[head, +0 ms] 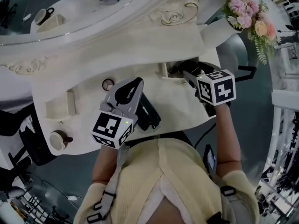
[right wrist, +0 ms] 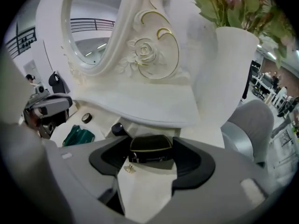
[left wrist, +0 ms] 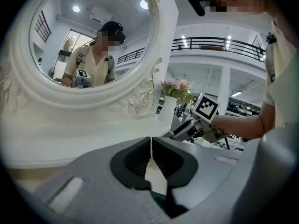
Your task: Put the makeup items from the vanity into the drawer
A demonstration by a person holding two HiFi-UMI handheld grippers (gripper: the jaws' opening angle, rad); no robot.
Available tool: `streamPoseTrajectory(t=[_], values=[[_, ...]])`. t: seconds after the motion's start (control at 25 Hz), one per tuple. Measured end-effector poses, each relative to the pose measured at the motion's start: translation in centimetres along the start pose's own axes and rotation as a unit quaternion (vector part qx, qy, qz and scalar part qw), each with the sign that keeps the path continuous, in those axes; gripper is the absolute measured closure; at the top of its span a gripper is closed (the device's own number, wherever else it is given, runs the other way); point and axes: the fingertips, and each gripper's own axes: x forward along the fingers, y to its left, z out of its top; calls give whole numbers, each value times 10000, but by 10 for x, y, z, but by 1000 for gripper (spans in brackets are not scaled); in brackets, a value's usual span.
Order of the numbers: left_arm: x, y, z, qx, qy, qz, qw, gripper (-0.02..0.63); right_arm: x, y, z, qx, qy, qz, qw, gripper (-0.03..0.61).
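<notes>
My right gripper [right wrist: 150, 158] is shut on a small black case with a gold rim [right wrist: 150, 147]; a tiny gold charm hangs below it. In the head view that gripper [head: 183, 72] reaches to the dark drawer opening [head: 176, 69] under the mirror shelf. Over the white vanity top [head: 88, 85], my left gripper [head: 138, 82] is shut and holds nothing; its pads [left wrist: 161, 160] meet. A dark green pouch [head: 148, 114] lies beneath it, and the right gripper view shows the pouch [right wrist: 79, 136] too. A round compact [head: 108, 84] rests further left.
The oval mirror [left wrist: 88, 36] stands behind the vanity. A white vase of pink flowers [head: 246, 12] is at the right end. Near the left front edge sits a cup [head: 58, 140], with a small white tray [head: 60, 107] beside it. A grey chair [right wrist: 250, 120] is at the right.
</notes>
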Motion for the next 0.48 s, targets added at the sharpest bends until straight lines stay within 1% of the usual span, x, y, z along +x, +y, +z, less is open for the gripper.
streamPoseTrajectory(t=[0.24,0.48], values=[[3,6,-4,-53,38,-333,9994,607,7,0,5,323,-19,-235,9992,282],[8,6,1,-233,-11,-606,9979,606,13,-5,5,337,-29,-549,9979,282]])
